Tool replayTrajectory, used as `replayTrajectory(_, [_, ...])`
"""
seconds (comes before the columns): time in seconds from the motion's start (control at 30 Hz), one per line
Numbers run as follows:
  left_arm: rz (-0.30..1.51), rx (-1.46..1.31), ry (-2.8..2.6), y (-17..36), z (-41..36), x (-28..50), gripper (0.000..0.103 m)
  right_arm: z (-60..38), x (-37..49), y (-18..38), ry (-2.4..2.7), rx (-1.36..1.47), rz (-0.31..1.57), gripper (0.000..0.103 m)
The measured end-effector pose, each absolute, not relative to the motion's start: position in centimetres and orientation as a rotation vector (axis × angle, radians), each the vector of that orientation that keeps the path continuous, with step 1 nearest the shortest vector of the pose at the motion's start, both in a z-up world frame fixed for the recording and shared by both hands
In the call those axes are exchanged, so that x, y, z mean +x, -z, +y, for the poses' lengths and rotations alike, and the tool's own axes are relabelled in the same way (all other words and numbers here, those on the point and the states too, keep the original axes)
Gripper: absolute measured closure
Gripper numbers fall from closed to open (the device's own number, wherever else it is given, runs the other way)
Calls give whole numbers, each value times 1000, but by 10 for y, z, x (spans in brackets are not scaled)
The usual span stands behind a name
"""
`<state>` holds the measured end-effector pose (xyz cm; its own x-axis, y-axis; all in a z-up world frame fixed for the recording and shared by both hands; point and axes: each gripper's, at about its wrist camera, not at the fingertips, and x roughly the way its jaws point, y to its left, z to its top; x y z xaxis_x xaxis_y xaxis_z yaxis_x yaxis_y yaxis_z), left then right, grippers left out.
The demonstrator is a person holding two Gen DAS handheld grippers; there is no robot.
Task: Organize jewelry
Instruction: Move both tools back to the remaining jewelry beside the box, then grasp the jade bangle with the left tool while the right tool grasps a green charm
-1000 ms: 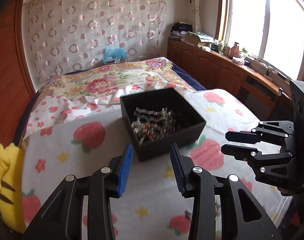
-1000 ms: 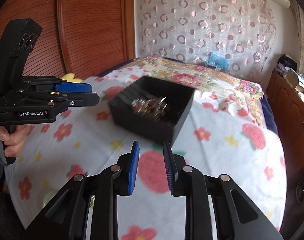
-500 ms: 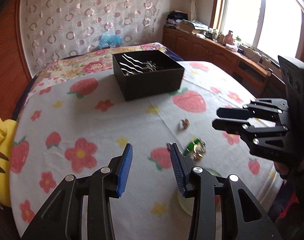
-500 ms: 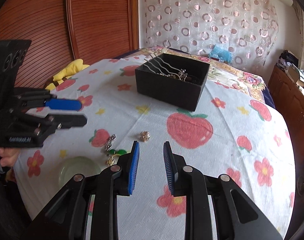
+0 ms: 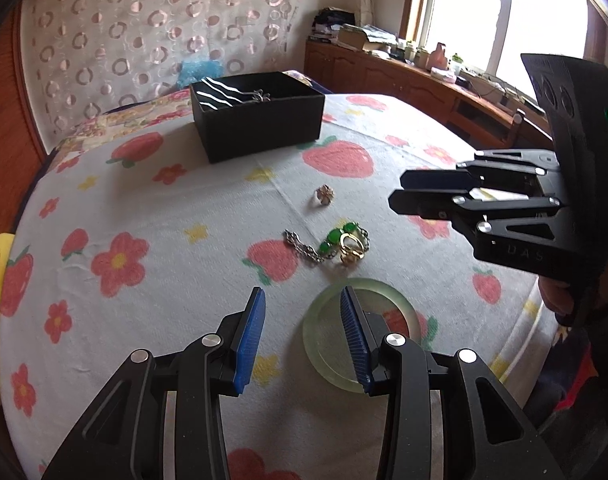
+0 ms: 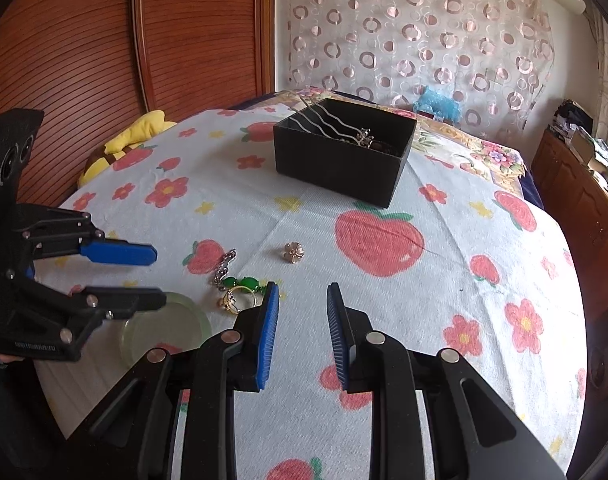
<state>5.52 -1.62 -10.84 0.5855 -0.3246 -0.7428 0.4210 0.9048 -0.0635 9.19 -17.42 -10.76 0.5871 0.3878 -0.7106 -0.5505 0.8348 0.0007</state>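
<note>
Box (image 5: 260,128) contents largely hidden by walls

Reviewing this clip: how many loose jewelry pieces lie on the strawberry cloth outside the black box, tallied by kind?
Pale green bangle: 1
Green-stone chain bracelet: 1
Gold ring: 1
Small flower-shaped piece: 1
Total: 4, all on the cloth outside the black box. Both grippers hang open above them.

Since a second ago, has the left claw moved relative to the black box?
Yes. The left claw has pulled back from the black box, which now sits far ahead; the bangle and other loose jewelry lie just beyond its tips.
</note>
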Motion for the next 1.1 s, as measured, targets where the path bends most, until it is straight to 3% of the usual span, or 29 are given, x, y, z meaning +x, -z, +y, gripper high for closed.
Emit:
replayTrajectory(0.07, [848,141,440,112,-20,54,71,-174,93,109,-553,-232,770,76])
replayTrajectory(0.13, [856,146,446,115,-23,54,80,-173,95,109,-556,-231,773,76])
replayTrajectory(0.17, [864,151,450,117,-24,54,90,-173,95,109,-560,-230,774,76])
replayTrajectory(0.27, [850,166,451,118,-25,50,96,-166,98,108,-570,-237,775,76])
replayTrajectory(1.1, [782,20,331,100,44,47,96,-143,119,128,-637,-326,877,76])
